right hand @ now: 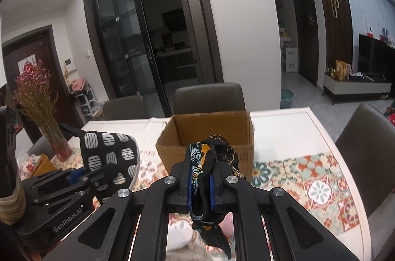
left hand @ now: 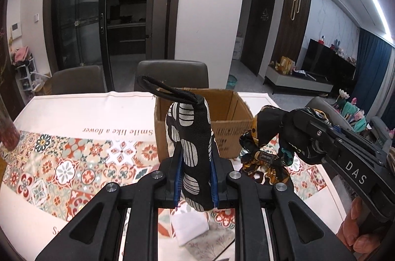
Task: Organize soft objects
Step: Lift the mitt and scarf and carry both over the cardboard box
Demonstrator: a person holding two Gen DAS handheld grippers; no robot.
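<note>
Above the table (left hand: 74, 110), near its far edge, our left gripper (left hand: 196, 177) pinches the spotted oven mitt (left hand: 191, 137). Beside it, our right gripper (right hand: 200, 187) clamps the dark patterned scarf (right hand: 209, 162), both just before the open cardboard box (right hand: 209, 130).

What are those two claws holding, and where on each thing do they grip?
The left gripper pinches the black-and-white oven mitt near its lower end, its loop up. The right gripper clamps the bunched patterned scarf around its middle.
</note>
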